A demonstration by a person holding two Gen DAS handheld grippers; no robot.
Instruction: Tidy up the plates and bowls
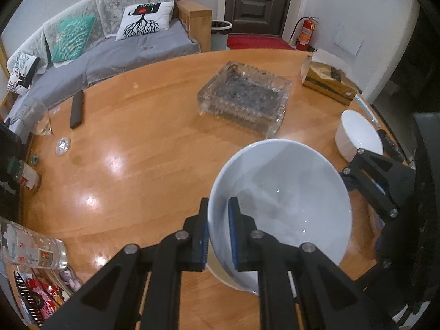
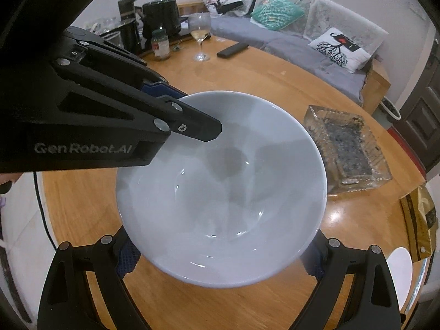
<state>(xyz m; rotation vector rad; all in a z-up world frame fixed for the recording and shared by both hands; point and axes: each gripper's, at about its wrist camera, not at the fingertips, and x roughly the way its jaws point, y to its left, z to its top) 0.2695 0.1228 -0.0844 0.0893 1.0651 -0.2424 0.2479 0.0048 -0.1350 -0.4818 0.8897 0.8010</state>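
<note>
small bowl (image 1: 357,134) shows in left view only

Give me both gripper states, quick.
Left gripper: shut on the big bowl's rim.
Right gripper: spread wide around the bowl's sides; whether its pads press, cannot be told.

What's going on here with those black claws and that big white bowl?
A person is tidying dishes using two hand-held claws. The left claw is pinched shut on the rim of a large white bowl, one finger inside and one outside. The right claw is spread wide around the bowl's near side; whether its pads press on it is unclear. The bowl is tilted above the wooden table. A smaller white bowl sits nearby, beside a glass ashtray.
</note>
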